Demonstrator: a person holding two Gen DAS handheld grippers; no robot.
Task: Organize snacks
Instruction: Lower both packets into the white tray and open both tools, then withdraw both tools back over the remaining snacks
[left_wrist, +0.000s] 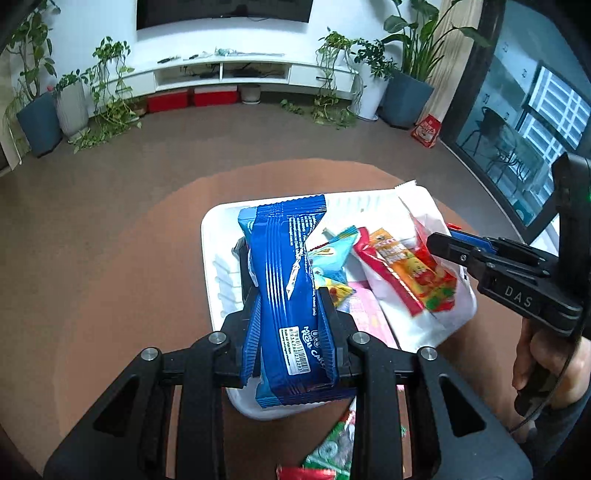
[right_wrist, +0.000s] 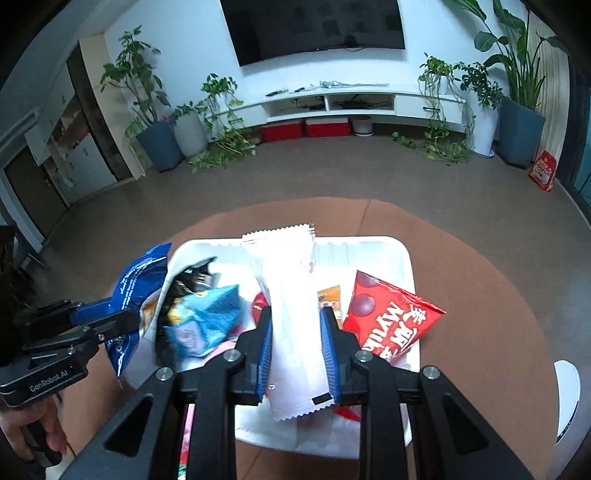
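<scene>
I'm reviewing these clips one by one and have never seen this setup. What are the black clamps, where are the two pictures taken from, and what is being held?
No robot here: a person holds a two-finger clamp tool in each hand, and a wide-angle camera on each tool looks forward along its fingers. One picture comes from the left tool, the other from the right.

The left hand-held gripper is shut on a blue pack. The right hand-held gripper is shut on a white pack. Each tool also shows at the side of the other's picture, with the person's hand on its handle.

Both packs hang over a white tray on a round brown table. The tray already holds snacks, among them a red bag and a light blue pack.
</scene>
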